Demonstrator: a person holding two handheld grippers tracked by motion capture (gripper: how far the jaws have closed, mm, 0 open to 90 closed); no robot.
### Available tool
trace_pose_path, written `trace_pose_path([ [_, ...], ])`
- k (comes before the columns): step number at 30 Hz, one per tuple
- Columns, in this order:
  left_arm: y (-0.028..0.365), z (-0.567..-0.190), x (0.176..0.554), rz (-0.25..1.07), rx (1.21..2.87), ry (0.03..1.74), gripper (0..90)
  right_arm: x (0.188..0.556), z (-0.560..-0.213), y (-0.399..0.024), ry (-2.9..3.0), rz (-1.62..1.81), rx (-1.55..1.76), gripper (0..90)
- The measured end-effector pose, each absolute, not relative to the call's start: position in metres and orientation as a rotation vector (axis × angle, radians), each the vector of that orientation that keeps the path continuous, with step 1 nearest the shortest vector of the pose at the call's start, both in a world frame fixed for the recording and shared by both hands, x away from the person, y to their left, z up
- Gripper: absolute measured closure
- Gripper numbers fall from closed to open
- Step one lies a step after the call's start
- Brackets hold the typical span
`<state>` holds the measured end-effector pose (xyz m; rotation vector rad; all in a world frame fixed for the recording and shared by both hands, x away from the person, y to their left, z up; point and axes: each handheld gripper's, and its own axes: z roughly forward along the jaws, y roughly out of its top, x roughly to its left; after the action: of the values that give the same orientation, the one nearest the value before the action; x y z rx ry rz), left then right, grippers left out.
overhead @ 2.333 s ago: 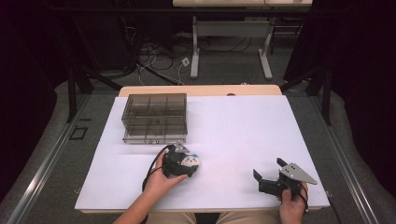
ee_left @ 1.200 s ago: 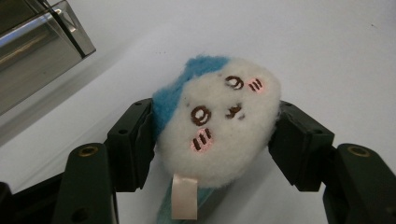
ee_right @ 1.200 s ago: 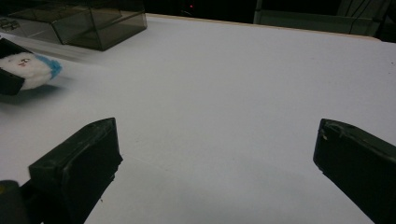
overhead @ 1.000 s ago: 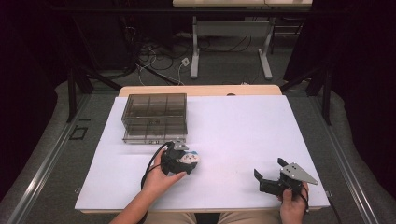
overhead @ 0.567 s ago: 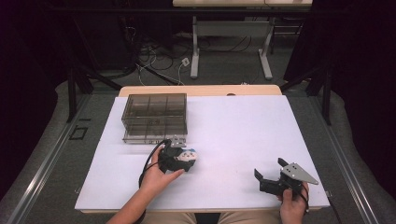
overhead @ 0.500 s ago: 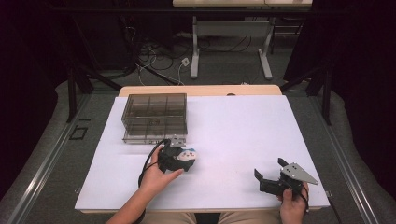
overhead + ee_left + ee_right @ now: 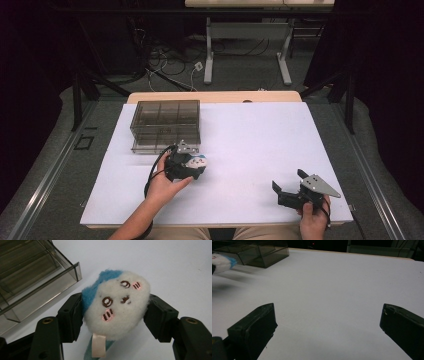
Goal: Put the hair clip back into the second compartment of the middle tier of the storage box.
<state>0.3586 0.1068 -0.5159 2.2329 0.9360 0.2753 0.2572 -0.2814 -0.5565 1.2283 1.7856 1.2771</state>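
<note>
Left gripper (image 7: 186,161) with the small round white plush toy with a blue patch and stitched face (image 7: 116,305) sits closer to the smoky transparent plastic compartment box (image 7: 165,125) than 2.3 s ago; it has shifted up-left across the sheet, now just beside the box's front edge. Right gripper (image 7: 290,189) is unchanged, same spot at the near right.

Left fingers (image 7: 72,315) are clenched on the plush, one pad on each side, toy above the white sheet. Right fingers (image 7: 255,325) are released, wide apart, only bare surface between them.

Hard to make out: the plush's lower end is cut off by the frame in the left gripper view; only a pale ribbon tag (image 7: 98,346) and a bit of light blue show there. In the high view the left hand (image 7: 165,186) covers most of the toy. Box contents can't be read through the tinted walls.

Surface: white sheet over a wood-edged counter (image 7: 215,96). Room is dark, grey floor, cables (image 7: 160,60) and desk legs behind.
</note>
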Motion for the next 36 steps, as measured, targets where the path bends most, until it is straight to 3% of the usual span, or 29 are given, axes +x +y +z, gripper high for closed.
trace_pose_path([
  [36,0.134,-0.491,0.365,0.383,2.136,0.959,35.6,0.255,-0.555,-0.279,1.779,1.278,1.207,0.2],
])
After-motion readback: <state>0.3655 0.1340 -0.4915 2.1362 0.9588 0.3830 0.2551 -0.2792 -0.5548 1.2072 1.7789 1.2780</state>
